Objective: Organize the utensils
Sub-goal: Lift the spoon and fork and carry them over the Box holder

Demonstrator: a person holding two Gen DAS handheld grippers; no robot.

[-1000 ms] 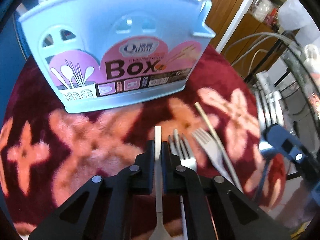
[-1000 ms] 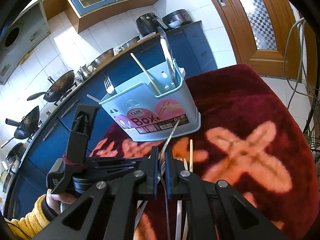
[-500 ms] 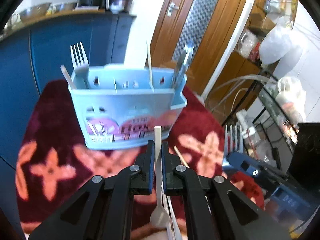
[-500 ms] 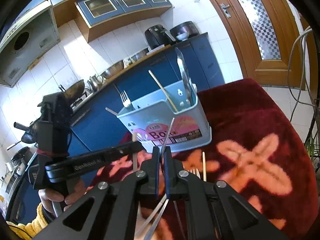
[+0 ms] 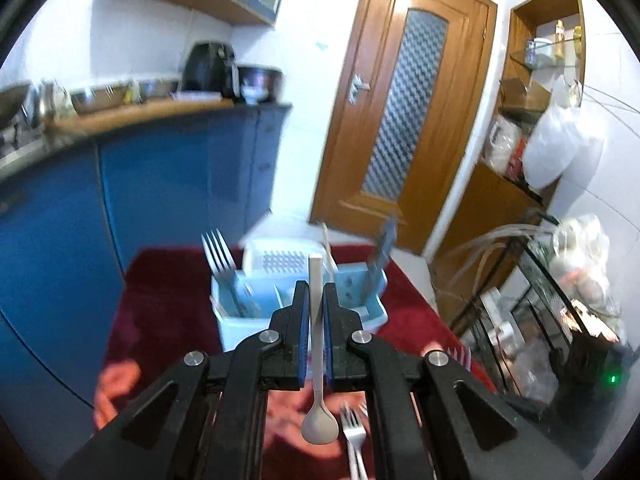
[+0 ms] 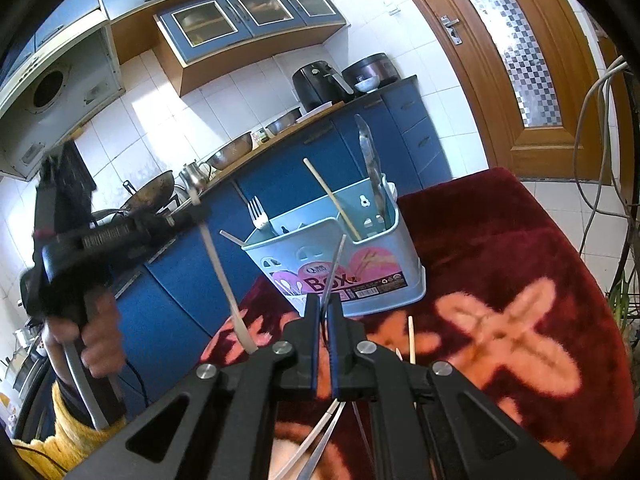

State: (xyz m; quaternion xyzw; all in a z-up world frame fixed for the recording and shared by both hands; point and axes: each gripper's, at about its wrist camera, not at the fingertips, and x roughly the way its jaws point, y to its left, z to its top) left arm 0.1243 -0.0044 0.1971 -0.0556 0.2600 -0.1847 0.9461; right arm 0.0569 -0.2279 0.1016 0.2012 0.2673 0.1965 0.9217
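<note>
Left gripper is clamped on a pale spoon, handle poking out at 12 o'clock past the tips, bowl hanging back toward the camera. It sits above the light-blue utensil box, which stands on the red flowered cloth.

Right gripper is pinched shut on a thin metal utensil; which kind is unclear. Its slim shaft points at 12 toward the box front.

Done so far, going by the box contents: a fork at its 9 o'clock end, a chopstick mid-box, a knife at its 3 o'clock end.

Left to do: the held spoon and the held metal piece both need dropping in. Loose on the cloth are a fork near the left gripper and a chopstick just right of the right gripper. Roughly halfway, as a guess.
</note>
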